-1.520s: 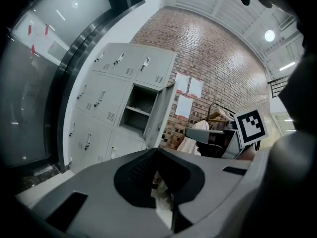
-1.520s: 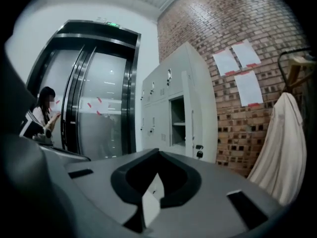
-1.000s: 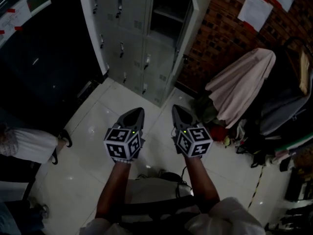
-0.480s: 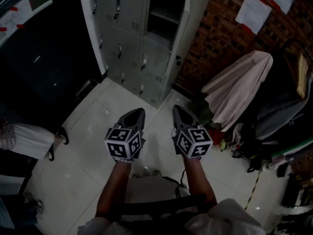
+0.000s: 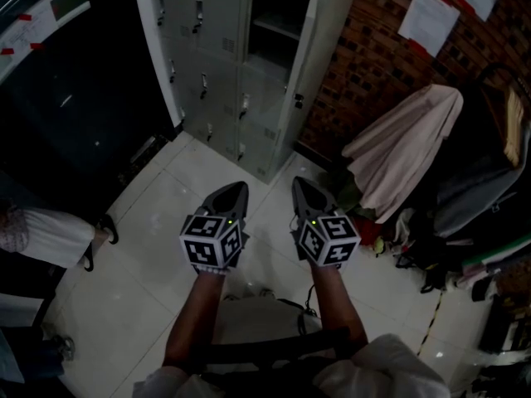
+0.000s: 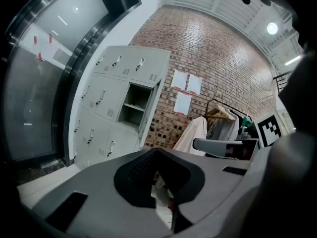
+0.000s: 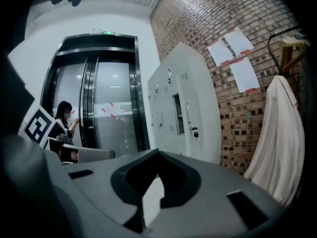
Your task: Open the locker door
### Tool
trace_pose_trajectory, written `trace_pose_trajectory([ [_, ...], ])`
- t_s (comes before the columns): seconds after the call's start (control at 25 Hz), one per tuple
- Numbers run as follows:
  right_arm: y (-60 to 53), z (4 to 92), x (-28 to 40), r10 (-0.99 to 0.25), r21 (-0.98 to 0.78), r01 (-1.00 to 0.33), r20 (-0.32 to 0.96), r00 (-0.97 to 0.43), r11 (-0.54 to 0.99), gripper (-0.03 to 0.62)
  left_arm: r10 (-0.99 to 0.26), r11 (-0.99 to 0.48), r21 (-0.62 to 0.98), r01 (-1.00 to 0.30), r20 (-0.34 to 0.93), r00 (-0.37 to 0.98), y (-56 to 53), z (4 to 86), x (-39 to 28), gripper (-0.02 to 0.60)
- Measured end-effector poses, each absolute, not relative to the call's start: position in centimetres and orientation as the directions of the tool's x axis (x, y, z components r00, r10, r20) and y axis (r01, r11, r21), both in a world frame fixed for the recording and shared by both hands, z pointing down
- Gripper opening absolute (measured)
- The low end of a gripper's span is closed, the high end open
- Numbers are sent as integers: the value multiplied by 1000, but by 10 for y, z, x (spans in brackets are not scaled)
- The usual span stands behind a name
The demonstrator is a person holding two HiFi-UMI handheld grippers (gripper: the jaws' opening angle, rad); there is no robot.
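Note:
The grey locker cabinet point(image 5: 217, 73) stands ahead against the wall. One upper door point(image 5: 304, 60) on its right column is swung open, a small padlock point(image 5: 299, 101) hanging on it, and the compartment point(image 5: 278, 23) behind shows a shelf. My left gripper point(image 5: 236, 191) and right gripper point(image 5: 299, 186) are held side by side over the floor, well short of the lockers, both shut and empty. The open compartment point(image 6: 132, 105) shows past the left gripper point(image 6: 157, 150). The locker point(image 7: 173, 110) and padlock point(image 7: 195, 133) show beyond the right gripper point(image 7: 158, 151).
White tiled floor point(image 5: 166, 214) lies between me and the lockers. Dark glass doors point(image 5: 75, 98) are at the left. A brick wall point(image 5: 365, 56) with papers point(image 5: 427, 15), a rack with a pale garment point(image 5: 406, 148) and bags point(image 5: 473, 214) crowd the right. A person point(image 5: 46, 239) sits at the left.
The head view has shifted slightly, so the open door looks more edge-on. Both grippers have kept their places and stayed shut.

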State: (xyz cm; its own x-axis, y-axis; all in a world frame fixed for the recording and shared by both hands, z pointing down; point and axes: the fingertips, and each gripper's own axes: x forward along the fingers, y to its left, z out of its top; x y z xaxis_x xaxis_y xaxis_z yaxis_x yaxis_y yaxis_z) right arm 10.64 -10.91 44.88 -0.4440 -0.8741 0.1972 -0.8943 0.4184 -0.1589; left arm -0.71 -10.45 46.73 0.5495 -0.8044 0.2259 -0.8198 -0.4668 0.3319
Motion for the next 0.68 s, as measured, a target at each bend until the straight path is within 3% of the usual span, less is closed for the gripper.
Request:
trace_pose_trajectory([
  [0.68, -104, 444, 111, -881, -158, -899, 188, -433, 408, 2, -801, -477, 332, -814, 218, 558, -101, 462, -4, -2],
])
